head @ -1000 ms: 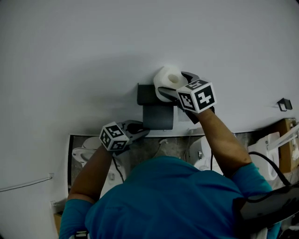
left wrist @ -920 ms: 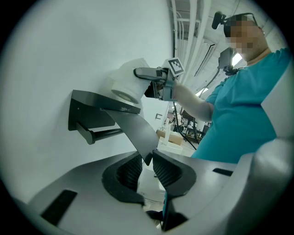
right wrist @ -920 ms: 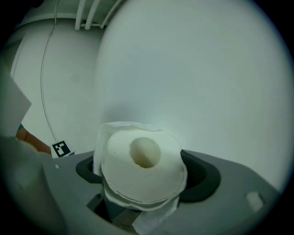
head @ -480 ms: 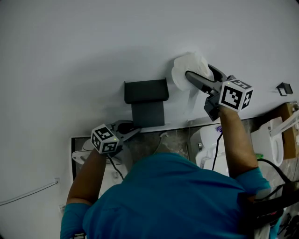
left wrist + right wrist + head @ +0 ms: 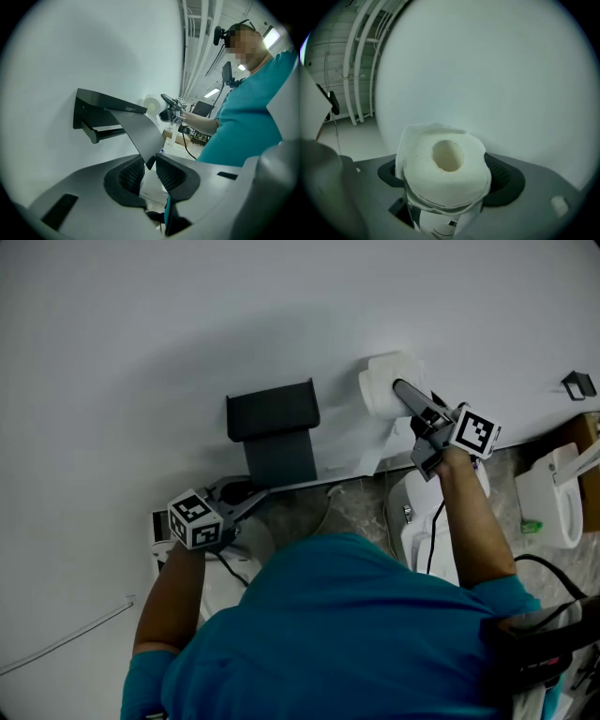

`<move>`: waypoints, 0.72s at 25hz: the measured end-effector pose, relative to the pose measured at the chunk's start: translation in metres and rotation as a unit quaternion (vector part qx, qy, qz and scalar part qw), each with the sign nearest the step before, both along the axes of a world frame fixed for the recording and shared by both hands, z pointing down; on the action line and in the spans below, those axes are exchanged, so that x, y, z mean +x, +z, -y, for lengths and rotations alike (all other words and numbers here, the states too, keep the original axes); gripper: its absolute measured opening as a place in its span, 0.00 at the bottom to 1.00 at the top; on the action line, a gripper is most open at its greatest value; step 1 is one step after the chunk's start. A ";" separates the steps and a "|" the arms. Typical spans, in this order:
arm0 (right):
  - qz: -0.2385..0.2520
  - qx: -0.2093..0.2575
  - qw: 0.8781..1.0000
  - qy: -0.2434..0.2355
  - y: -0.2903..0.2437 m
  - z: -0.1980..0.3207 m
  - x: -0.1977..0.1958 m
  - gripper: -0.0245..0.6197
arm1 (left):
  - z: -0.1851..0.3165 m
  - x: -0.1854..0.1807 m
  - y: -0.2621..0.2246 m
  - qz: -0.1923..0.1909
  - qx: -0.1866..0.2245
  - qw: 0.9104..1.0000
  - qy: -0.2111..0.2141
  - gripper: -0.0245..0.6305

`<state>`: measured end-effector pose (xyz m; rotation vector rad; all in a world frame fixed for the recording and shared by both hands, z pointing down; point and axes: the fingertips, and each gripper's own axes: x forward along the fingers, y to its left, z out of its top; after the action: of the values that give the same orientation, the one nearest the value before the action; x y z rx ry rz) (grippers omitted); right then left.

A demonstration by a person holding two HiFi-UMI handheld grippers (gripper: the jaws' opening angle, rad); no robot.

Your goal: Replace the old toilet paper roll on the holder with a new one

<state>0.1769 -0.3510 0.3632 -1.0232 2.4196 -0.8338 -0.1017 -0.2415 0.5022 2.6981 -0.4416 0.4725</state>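
A dark holder [image 5: 272, 412] is fixed to the white wall, and its flat flap [image 5: 279, 457] hangs down in front. In the left gripper view the holder's bar [image 5: 108, 132] is bare beneath the lifted flap [image 5: 136, 133]. My left gripper [image 5: 255, 495] [image 5: 149, 169] is shut on the flap's lower tip. My right gripper [image 5: 401, 392] [image 5: 447, 180] is shut on a white toilet paper roll [image 5: 384, 382] [image 5: 447, 166], held against the wall to the right of the holder. The roll's hollow core faces the right gripper's camera, and a loose sheet hangs from it. From the left gripper view, the roll [image 5: 151, 102] shows small beyond the holder.
White toilets [image 5: 551, 495] [image 5: 424, 526] stand on the grey floor below the wall. A small dark hook [image 5: 578, 383] sticks out of the wall at the far right, near a cardboard box [image 5: 591, 439]. Pipes [image 5: 361, 61] run up the far wall.
My right gripper has carried the roll off the holder and away to the right along the wall, rolling as it went. The left gripper has stayed at the flap.
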 end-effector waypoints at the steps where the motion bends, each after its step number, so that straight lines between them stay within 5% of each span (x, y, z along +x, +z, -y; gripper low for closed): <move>1: 0.010 -0.007 1.000 -0.001 0.007 0.001 0.002 0.72 | 0.001 0.002 -0.003 0.002 0.000 1.000 -0.001 0.14; 10: 0.098 -0.063 0.993 -0.037 0.052 0.015 0.004 0.72 | 0.011 0.029 -0.037 0.026 -0.012 1.000 -0.008 0.14; 18: 0.158 -0.119 0.979 -0.039 0.127 0.010 -0.046 0.72 | 0.002 0.004 -0.007 0.029 -0.012 0.999 -0.009 0.14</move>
<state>0.1306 -0.3612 0.4902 -0.8073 2.1371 -1.2358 -0.0978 -0.2435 0.4951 2.6604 -0.4726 0.5490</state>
